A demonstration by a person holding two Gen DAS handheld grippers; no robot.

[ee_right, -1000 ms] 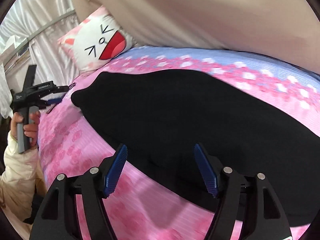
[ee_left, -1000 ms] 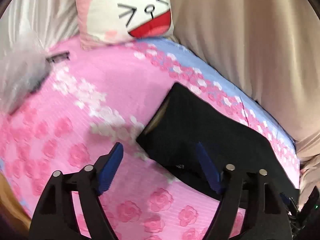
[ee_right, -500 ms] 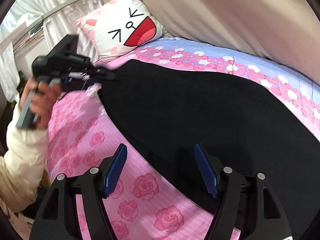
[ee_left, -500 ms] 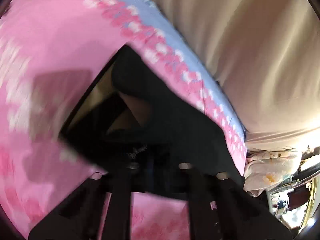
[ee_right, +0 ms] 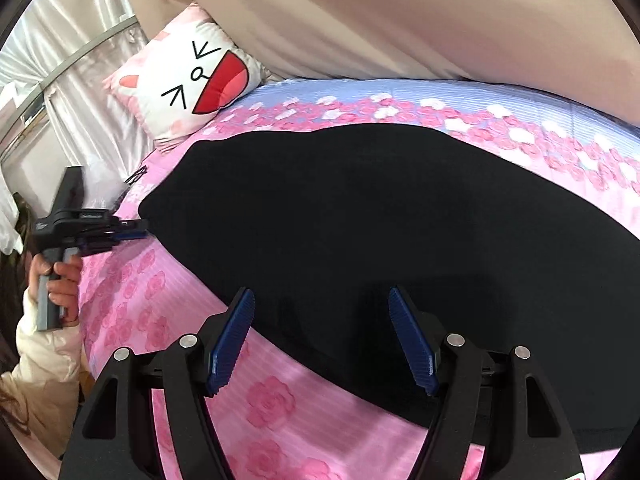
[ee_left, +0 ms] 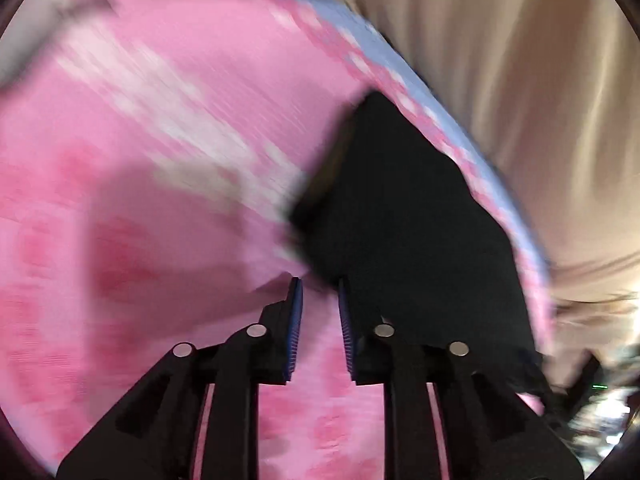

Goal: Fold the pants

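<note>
Black pants (ee_right: 380,220) lying flat on the pink rose-print bed (ee_right: 132,300), spreading as one long dark slab from the near right toward the cat-face pillow (ee_right: 192,88) at the head; beige curtain (ee_right: 400,12) hanging along the far side

Appearing already doubled lengthwise, judging by the single smooth outline with no separate legs showing; not possible to confirm the layering, since the black cloth is hiding every seam and edge

Right gripper (ee_right: 322,336) hovering low over the near edge of the pants, jaws standing wide apart, blue pads (ee_right: 232,336) bare, nothing between them

Left gripper (ee_left: 318,320) pointing at the narrow end of the pants (ee_left: 400,220), jaws drawn close together with a slim gap showing pink bed (ee_left: 140,140) through it; no cloth visibly pinched; view heavily smeared by motion, so contact with the fabric corner not possible to settle

Same left gripper (ee_right: 132,234) showing in the right-wrist view, carried in a hand (ee_right: 60,280) at the bed's left side, tips sitting just beside the end of the pants nearest the pillow

Judging progress: first fold probably finished, cross folds remaining; garment lying at full length, so shortening into a compact stack not yet begun

Judging the step in hand: taking hold of one end for carrying it over toward the other, with both grippers needing a firm pinch on the cloth before any lifting

Risking, in this judgement, a grab of the top layer only, letting the layers slide apart
</note>
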